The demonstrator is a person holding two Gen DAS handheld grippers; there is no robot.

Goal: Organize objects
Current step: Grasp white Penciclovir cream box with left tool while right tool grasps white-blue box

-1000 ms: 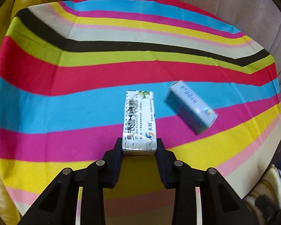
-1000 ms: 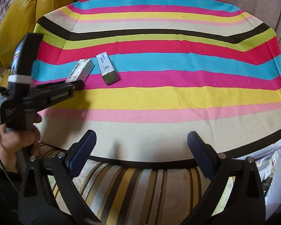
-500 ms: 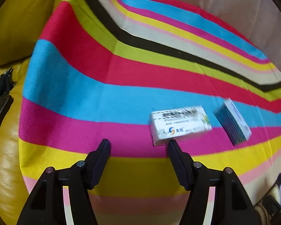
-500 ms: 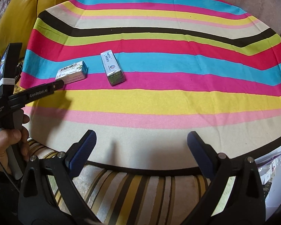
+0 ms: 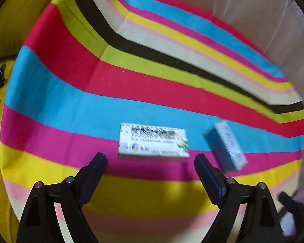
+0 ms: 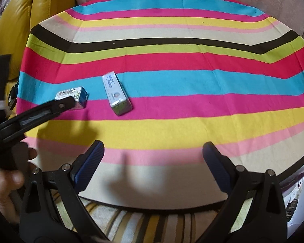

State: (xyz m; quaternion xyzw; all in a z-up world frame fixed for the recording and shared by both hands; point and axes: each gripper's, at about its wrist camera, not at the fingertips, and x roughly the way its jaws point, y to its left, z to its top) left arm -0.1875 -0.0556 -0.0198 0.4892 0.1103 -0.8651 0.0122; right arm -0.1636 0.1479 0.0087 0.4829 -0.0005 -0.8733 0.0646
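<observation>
striped cloth [image 6: 172, 125] beside yellow leather sofa [image 6: 12, 20]

A white medicine box [image 5: 153, 143] with dark print and a blue-orange logo lies flat on the striped cloth [image 5: 91, 105], long side across the cyan and magenta stripes. Just to its right, apart from it, a white and blue box [image 5: 226, 145] lies flat and angled, its long axis running from the cyan stripe down into the magenta one.
</observation>
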